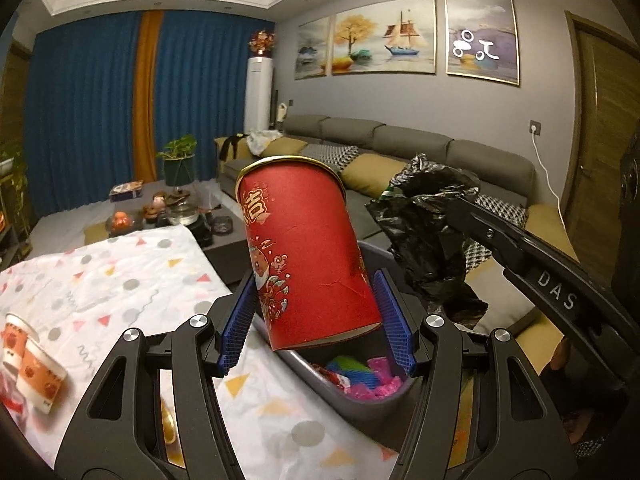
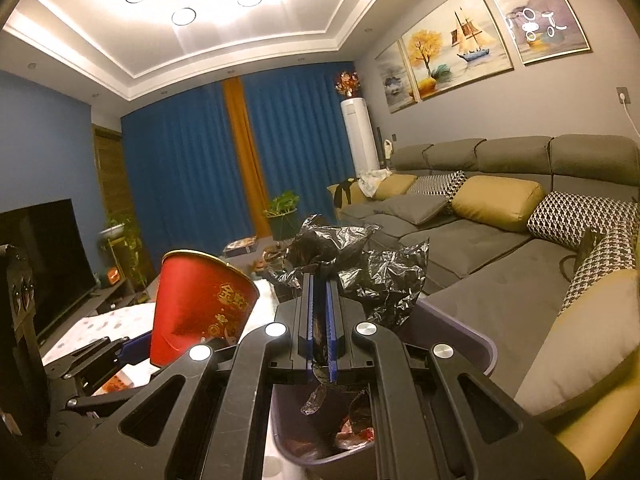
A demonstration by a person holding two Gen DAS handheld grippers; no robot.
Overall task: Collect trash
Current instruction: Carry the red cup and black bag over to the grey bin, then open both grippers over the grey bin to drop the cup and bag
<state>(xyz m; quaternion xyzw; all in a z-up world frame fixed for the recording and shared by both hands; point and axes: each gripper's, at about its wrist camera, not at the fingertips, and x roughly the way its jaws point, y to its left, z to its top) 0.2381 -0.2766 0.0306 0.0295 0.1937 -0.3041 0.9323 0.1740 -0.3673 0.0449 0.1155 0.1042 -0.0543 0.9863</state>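
Observation:
My left gripper [image 1: 316, 316] is shut on a red paper tub with gold rim [image 1: 304, 248] and holds it tilted above a grey trash bin [image 1: 360, 400] that holds pink and green wrappers. The tub also shows in the right wrist view [image 2: 196, 304]. My right gripper [image 2: 319, 284] is shut on a crumpled black plastic bag [image 2: 360, 264] and holds it over the same bin [image 2: 472, 344]. In the left wrist view the bag [image 1: 432, 224] hangs to the right of the tub, pinched by the right gripper's fingers [image 1: 476, 216].
A table with a white patterned cloth [image 1: 120, 280] carries two orange paper cups [image 1: 36, 372] at the left. A grey sofa with cushions [image 2: 500, 240] runs along the right. A coffee table with tea things [image 1: 176, 212] stands behind. A TV [image 2: 48, 256] is at the left.

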